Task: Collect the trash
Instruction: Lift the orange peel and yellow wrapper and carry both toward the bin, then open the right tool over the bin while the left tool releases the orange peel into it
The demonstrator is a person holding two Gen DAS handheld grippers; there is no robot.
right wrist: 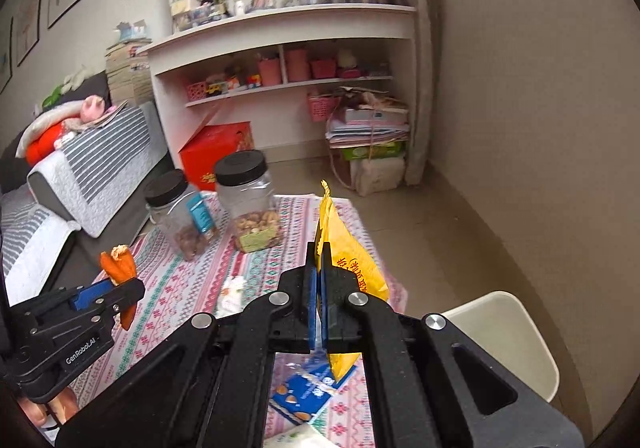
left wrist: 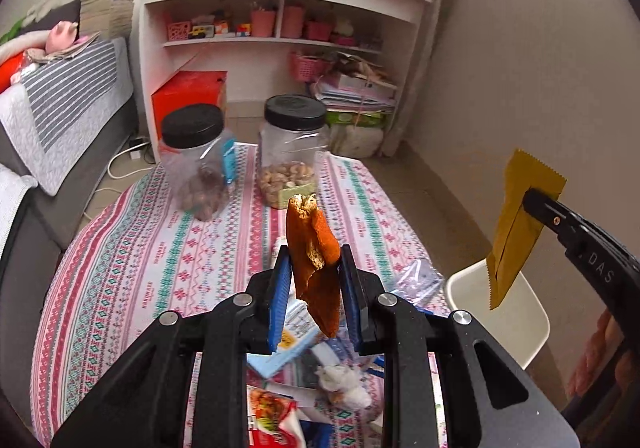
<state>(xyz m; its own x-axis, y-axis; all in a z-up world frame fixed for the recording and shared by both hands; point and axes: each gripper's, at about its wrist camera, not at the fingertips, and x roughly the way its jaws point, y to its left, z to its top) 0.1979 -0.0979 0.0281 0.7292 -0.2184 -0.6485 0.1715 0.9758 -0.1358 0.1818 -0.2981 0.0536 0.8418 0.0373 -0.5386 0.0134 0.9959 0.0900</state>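
The left gripper (left wrist: 314, 268) is clenching an orange peel (left wrist: 314, 264), the strip standing upright between the blue pads (left wrist: 280, 296) with a torn, pale end poking above them and the lower end dangling beneath. It is hanging in the air above the bench (left wrist: 132, 248), which is wearing a striped, patterned cloth.

Off to its right, the right gripper (right wrist: 319, 280) is pinching a yellow wrapper (right wrist: 352, 260), its jaws pressed tight together on the flat packet; the serrated top edge is sticking up past the fingertips and the bottom corner is showing below them. This packet is hovering past the bench's right edge, over a cream chair seat (right wrist: 508, 332).

Beyond both grippers, two clear jars with black lids are standing side by side on the bench's far end: the left jar (left wrist: 196, 164) is holding dark nuts, the right jar (left wrist: 290, 152) pale ones.

Under the grippers, more litter is lying on the cloth: one crumpled white tissue (left wrist: 344, 384), one blue printed packet (right wrist: 308, 396), one red snack wrapper (left wrist: 272, 420) and one clear plastic bag (left wrist: 416, 280).

Behind the bench, a white shelf unit (left wrist: 280, 28) is standing against the wall, a red box (left wrist: 192, 88) is sitting at its foot, and a sofa (left wrist: 60, 120) is running along the left.
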